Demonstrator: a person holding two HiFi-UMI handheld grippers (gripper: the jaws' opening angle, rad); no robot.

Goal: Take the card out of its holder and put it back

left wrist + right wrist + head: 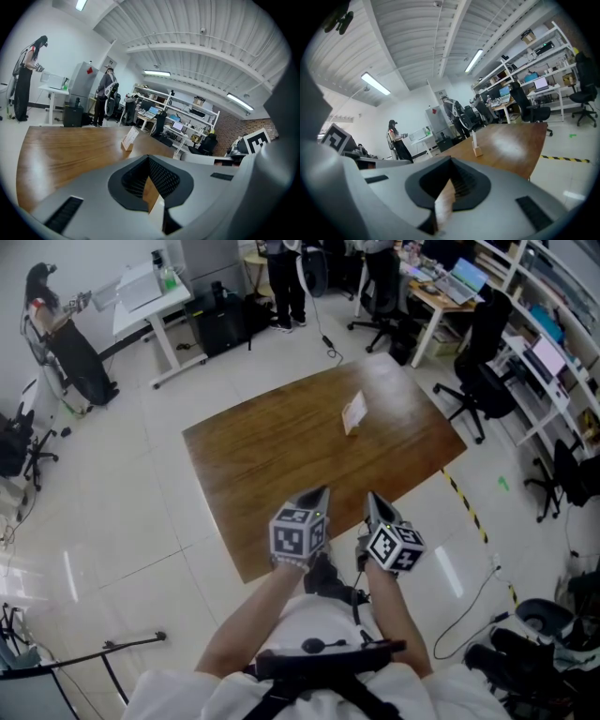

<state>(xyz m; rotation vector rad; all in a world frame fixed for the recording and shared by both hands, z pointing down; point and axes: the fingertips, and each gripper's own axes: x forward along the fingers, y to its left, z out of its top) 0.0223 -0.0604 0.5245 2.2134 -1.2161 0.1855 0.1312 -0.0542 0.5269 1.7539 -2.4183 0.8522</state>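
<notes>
Left gripper (322,491) and right gripper (373,497) are side by side over the near edge of the table (272,465), both pointing across it. The right jaws are pressed together on nothing; the left jaws look closed and empty too, though only a thin wedge of tabletop shows where they meet. The card (355,409) stands upright in its small wooden holder (351,427) toward the table's far side, well apart from both grippers, and a person (284,282) stands beyond the table.

one card (355,410), one holder (349,428), one table (262,460).
</notes>
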